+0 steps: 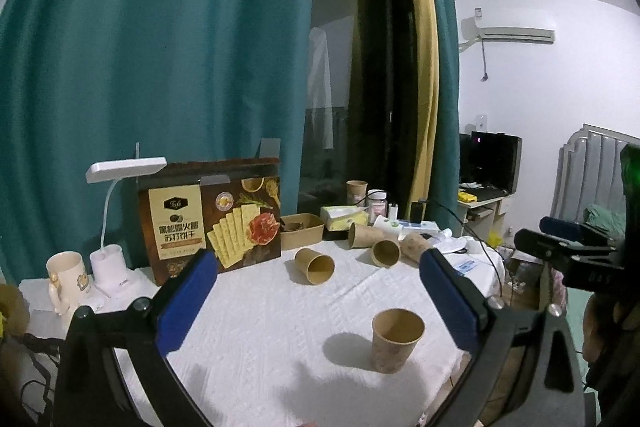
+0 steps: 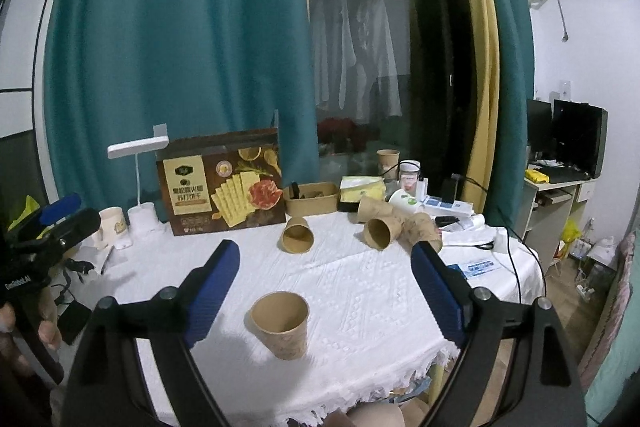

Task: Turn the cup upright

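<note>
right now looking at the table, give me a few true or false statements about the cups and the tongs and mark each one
1. The nearest paper cup stands upright with its mouth up. True.
2. The right tongs are clamped on that cup. False: they are open, the cup stands free on the white tablecloth.
3. Several paper cups lie on their sides farther back, such as the one in front of the cracker box. True.
4. The left tongs hold a cup. False: they are open and empty.
5. The cracker box lies flat. False: it stands upright by the desk lamp.
</note>
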Tool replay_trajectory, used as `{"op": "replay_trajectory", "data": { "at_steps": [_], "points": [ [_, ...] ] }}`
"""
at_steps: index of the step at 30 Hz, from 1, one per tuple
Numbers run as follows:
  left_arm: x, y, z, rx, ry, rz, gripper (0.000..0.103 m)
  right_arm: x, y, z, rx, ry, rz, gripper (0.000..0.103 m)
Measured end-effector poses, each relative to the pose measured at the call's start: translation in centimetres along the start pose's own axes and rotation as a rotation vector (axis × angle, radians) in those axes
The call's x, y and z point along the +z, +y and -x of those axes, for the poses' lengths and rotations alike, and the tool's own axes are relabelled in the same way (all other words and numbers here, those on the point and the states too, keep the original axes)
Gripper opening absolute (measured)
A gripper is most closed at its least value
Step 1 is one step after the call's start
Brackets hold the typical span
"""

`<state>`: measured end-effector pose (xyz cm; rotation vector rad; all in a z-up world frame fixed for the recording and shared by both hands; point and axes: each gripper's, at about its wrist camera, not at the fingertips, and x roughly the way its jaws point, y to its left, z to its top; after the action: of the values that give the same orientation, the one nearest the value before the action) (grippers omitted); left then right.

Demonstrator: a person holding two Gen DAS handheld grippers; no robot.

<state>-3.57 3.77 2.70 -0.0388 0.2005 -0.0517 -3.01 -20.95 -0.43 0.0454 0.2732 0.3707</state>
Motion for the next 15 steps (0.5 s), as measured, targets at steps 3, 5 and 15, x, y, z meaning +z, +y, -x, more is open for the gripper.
{"op": "replay_trajectory", "data": {
  "at_steps": [3, 5, 15],
  "points": [
    [-0.32, 0.24, -0.23, 0.004, 0.01, 0.007, 0.101, -0.26, 0.03, -0.48, 0.001, 0.008, -0.001, 0.086],
    [-0.45, 0.37, -0.39, 0.012, 0.01, 0.009, 0.101, -0.39, -0.12, -0.61, 0.001, 0.012, -0.004, 0.086],
    [-0.67, 0.41, -0.7, 0.015, 0.011, 0.012, 0.101, -0.59, -0.26, -0.99, 0.001, 0.019, -0.005, 0.086]
  ]
}}
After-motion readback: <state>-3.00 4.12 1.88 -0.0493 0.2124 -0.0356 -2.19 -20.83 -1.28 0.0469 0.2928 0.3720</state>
